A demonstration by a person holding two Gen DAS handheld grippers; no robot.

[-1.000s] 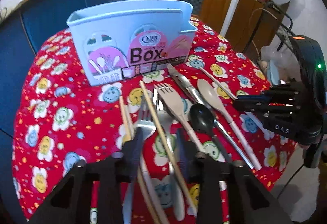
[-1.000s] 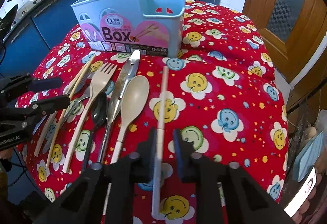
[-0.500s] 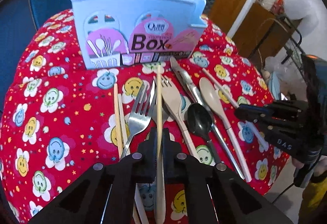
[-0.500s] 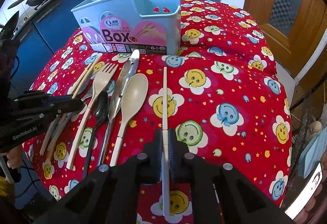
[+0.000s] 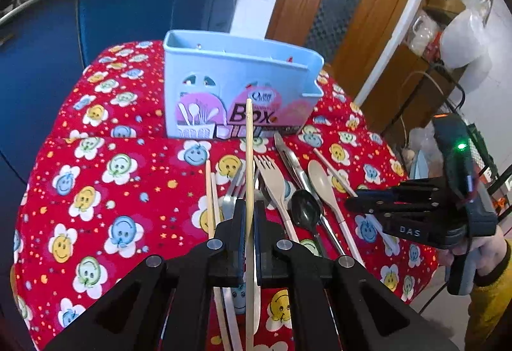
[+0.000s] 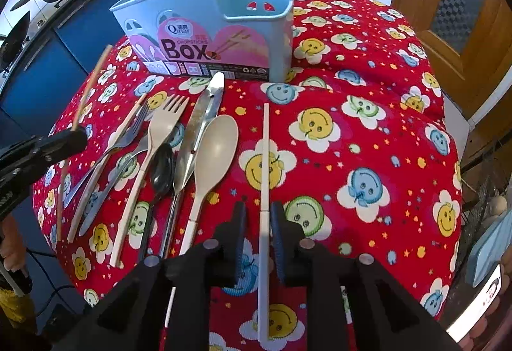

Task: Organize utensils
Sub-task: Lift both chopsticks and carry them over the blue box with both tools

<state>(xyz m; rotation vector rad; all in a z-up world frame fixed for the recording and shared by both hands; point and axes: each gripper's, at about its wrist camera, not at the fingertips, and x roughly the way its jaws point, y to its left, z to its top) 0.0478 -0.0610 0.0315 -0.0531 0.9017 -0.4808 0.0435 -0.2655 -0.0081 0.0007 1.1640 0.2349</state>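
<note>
None stored: the blue box (image 6: 204, 31), standing at 12 o'clock on the desk (image 6: 368, 133), is showing no utensils inside.
Left tool (image 5: 246, 223): is clamping a wooden chopstick (image 5: 249, 159), lifted and pointing at the box.
Right tool (image 6: 258, 223): its jaws are opening around a white chopstick (image 6: 265, 159) lying on the cloth.
Left to do: forks, spoons and a knife (image 6: 204, 114) are lying at 9 o'clock of the white chopstick.

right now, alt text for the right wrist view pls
The right gripper straddles a white chopstick lying on the red smiley cloth, its jaws opening. To its left lie a spoon, fork and other utensils, with the blue box behind them.
</note>
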